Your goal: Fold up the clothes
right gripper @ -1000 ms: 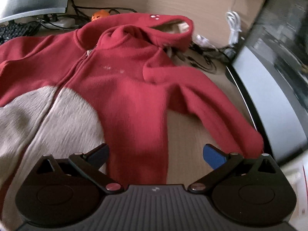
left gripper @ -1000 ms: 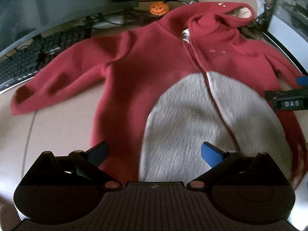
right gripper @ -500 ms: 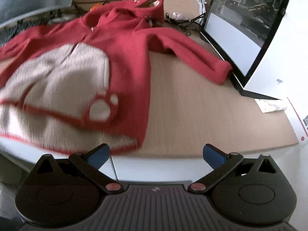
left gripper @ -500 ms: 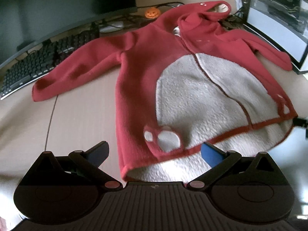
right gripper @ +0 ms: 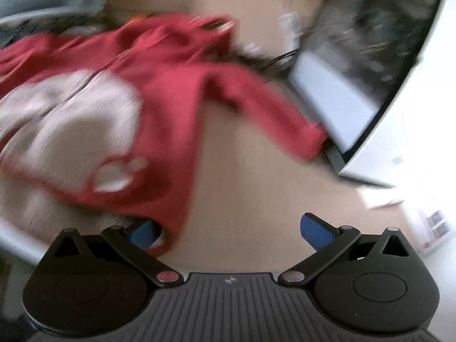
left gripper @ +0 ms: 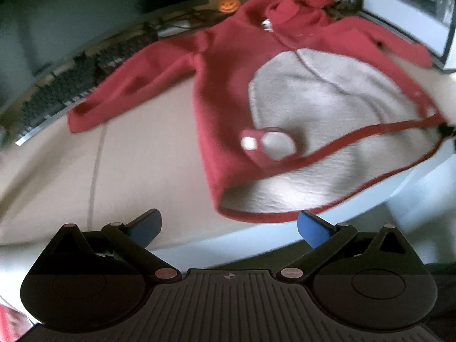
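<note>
I see a red fleece hooded jacket with a cream fuzzy belly panel (left gripper: pixel 307 108) lying front-up and spread flat on the light wooden desk (left gripper: pixel 128 171), its hood toward the far side and its bottom hem hanging just over the near edge. One sleeve stretches out toward the black keyboard (left gripper: pixel 71 85); the other runs toward the silver-framed monitor (right gripper: pixel 333 99), its cuff touching or just beside the frame. A small paw-shaped patch sits near each lower corner of the jacket. A little orange pumpkin figure (left gripper: pixel 228 5) stands behind the hood, near some cables.

My left gripper (left gripper: pixel 229 226) hangs just off the near desk edge, its blue-tipped fingers (left gripper: pixel 310 228) spread wide with nothing between them, close to the hem but apart from it.

My right gripper (right gripper: pixel 229 228) is also spread wide, low over the desk at the jacket's lower corner. That view is badly motion-blurred; the red hem overlaps the left blue fingertip, and I cannot tell whether they touch.
</note>
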`<action>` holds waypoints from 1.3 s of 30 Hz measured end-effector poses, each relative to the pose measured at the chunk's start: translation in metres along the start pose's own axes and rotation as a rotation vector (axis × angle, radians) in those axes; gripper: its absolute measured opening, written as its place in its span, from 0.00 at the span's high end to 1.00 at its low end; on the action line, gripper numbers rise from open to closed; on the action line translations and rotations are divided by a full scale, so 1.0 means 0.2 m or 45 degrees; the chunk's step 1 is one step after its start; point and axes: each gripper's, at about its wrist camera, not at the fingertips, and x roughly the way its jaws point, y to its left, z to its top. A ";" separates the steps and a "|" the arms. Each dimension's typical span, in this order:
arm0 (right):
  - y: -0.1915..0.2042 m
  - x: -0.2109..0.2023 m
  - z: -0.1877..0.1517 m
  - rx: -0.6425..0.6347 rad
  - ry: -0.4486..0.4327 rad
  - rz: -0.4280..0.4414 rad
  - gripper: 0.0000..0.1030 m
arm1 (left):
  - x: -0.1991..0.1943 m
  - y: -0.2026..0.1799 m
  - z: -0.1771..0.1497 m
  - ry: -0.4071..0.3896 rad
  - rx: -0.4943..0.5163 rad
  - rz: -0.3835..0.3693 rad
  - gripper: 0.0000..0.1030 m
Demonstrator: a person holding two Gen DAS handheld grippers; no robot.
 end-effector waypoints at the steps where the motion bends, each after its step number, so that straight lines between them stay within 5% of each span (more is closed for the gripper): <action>1: -0.04 -0.02 0.04 0.051 -0.040 -0.025 0.00 | 0.02 0.01 0.01 -0.010 0.009 0.029 0.00; 5: -0.10 -0.04 0.14 0.107 -0.124 -0.092 0.00 | 0.06 0.06 0.09 -0.039 0.006 0.117 0.00; 9: -0.03 0.03 0.09 0.018 -0.010 -0.028 0.00 | 0.09 0.11 0.14 -0.063 -0.037 0.150 0.00; 14: 0.04 0.12 0.09 -0.068 0.097 0.013 0.00 | 0.12 0.08 0.17 -0.049 0.005 0.009 0.00; 17: -0.03 0.10 0.22 -0.028 -0.011 -0.105 0.01 | 0.16 0.01 0.28 -0.089 0.166 0.090 0.00; 19: -0.17 -0.04 0.29 0.099 -0.149 -0.064 0.00 | 0.16 0.02 0.39 -0.137 0.237 0.213 0.00; 23: -0.22 -0.21 0.25 0.080 -0.224 -0.020 0.00 | -0.13 0.26 0.54 -0.340 0.049 0.275 0.00; 25: -0.19 -0.18 0.16 0.052 -0.147 -0.003 0.00 | -0.21 0.31 0.50 -0.358 0.025 0.248 0.00; 30: -0.15 -0.11 -0.11 0.090 0.102 0.051 0.00 | -0.11 0.23 0.21 -0.149 0.131 0.145 0.00; 34: -0.17 -0.14 -0.25 0.152 0.249 0.226 0.00 | 0.00 0.18 0.01 0.019 0.126 0.067 0.00; 39: -0.27 -0.31 -0.18 0.207 0.205 0.499 0.00 | -0.09 0.21 0.03 0.003 0.129 -0.271 0.00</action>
